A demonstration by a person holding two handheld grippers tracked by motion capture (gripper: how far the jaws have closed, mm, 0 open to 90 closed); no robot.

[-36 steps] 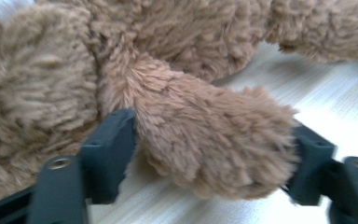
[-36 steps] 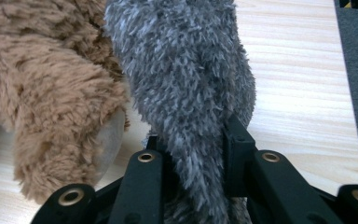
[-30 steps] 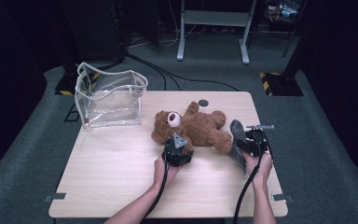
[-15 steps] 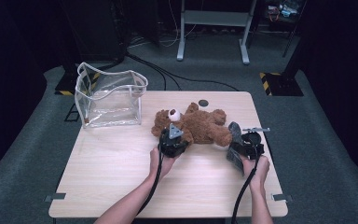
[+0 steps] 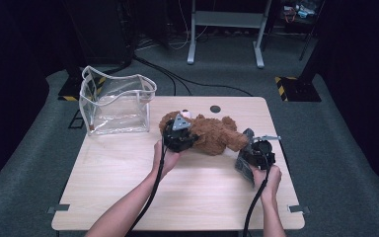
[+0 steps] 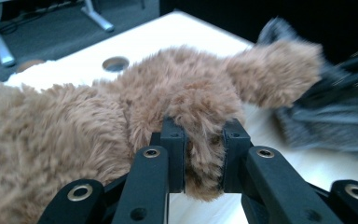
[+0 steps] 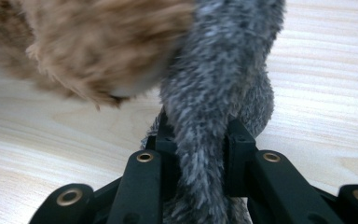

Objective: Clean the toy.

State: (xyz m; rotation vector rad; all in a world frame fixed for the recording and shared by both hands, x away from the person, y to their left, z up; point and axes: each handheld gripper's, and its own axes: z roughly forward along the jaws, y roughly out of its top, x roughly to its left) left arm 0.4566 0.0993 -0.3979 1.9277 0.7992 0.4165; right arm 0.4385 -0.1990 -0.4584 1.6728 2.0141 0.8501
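A brown teddy bear (image 5: 212,136) lies across the middle of the wooden table (image 5: 177,197). My left gripper (image 5: 180,133) sits at the bear's left end, over its head. Its jaws have just been closing and are shut on a furry brown limb (image 6: 204,163) in the left gripper view. At the bear's right end, my right gripper (image 5: 250,150) is shut on a grey plush piece (image 7: 214,84). A brown paw (image 7: 98,46) hangs just above that piece. The grey plush piece (image 6: 317,126) also lies blurred beyond the bear's far paw.
A clear plastic bag (image 5: 116,103) with white trim stands open at the table's back left. A round hole (image 5: 215,108) is in the tabletop behind the bear. Dark floor, cables and stand legs surround the table.
My left gripper has moved away from me onto the bear and risen, closing on its limb. The bear has shifted slightly. The right gripper has stayed in place.
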